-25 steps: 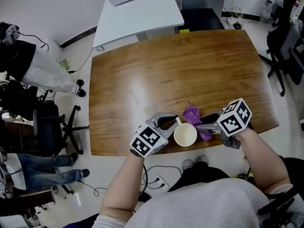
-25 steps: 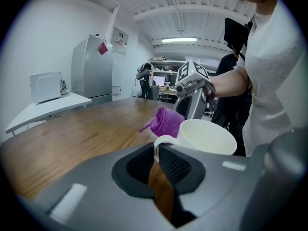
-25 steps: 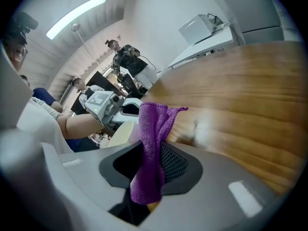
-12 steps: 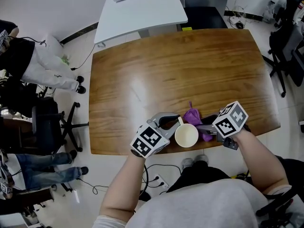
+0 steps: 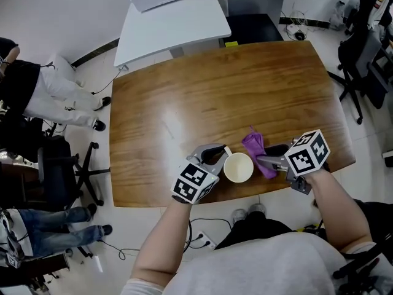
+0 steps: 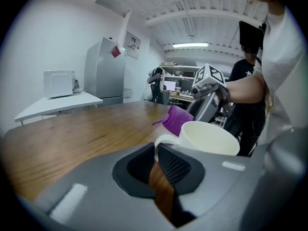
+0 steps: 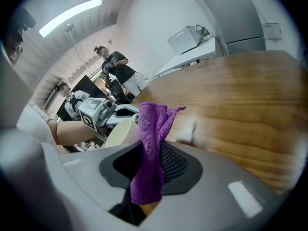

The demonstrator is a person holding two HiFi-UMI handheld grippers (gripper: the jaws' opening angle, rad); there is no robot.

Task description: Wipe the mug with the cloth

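The white mug [image 5: 238, 167] sits upright, mouth up, at the near edge of the wooden worktop [image 5: 215, 91]; no view shows whether its base rests on the wood. Its handle points to the person's left and runs between the jaws of the left hand-held gripper [image 5: 218, 157], which are pressed together on that handle, as the left gripper view shows. Just beside the mug's right side hangs the purple cloth [image 5: 255, 150], bunched into a narrow fold. The right hand-held gripper [image 5: 265, 160] pinches it between closed jaws, with one end sticking out ahead of the pads and the other drooping behind them. Whether the cloth touches the mug wall cannot be told. Both grippers point inward toward each other across the mug. Beyond the worktop's far edge stands a white table [image 5: 178, 23], and a dark office chair [image 5: 359, 54] is at the right.
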